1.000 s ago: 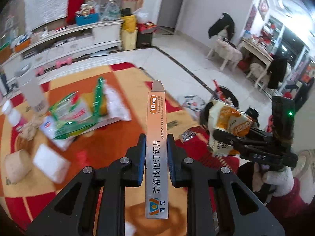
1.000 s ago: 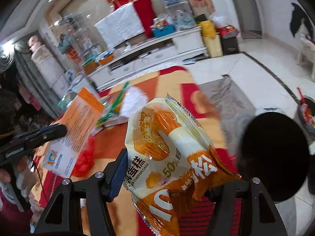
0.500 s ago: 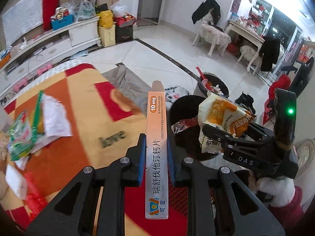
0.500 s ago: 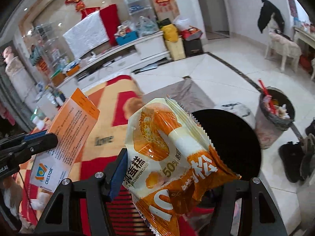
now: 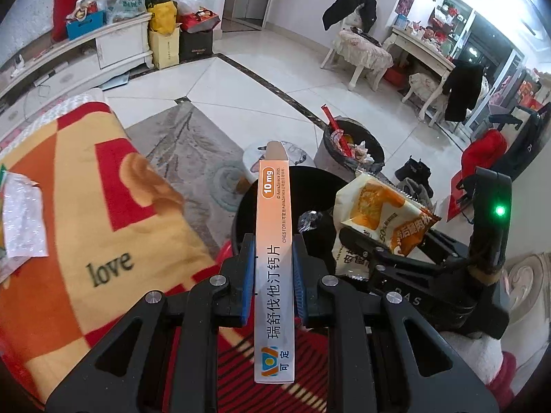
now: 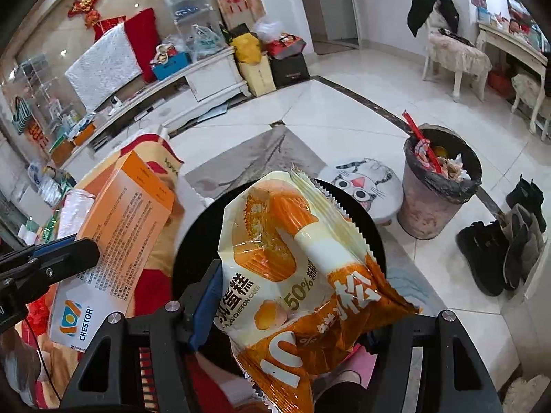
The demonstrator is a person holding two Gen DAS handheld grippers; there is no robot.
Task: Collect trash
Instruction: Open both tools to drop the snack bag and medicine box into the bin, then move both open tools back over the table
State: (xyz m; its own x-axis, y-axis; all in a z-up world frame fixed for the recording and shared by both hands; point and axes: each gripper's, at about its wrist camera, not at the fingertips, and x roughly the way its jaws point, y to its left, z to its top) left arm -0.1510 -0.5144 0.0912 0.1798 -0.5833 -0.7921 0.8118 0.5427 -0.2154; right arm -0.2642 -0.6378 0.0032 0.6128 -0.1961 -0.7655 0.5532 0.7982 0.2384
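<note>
My left gripper is shut on an orange medicine box, held edge-on above a black round bin. The box also shows in the right wrist view, with the left gripper at the left. My right gripper is shut on an orange and cream cake wrapper, held over the same black bin. The wrapper and right gripper show to the right in the left wrist view.
A grey trash can full of rubbish stands on the tiled floor beyond the black bin. A cat-face stool sits between them. An orange and red blanket with loose wrappers lies left. Shoes are at the right.
Both grippers have swung right, away from the blanket and its litter, and now hang over the black bin. Each still holds its item.
</note>
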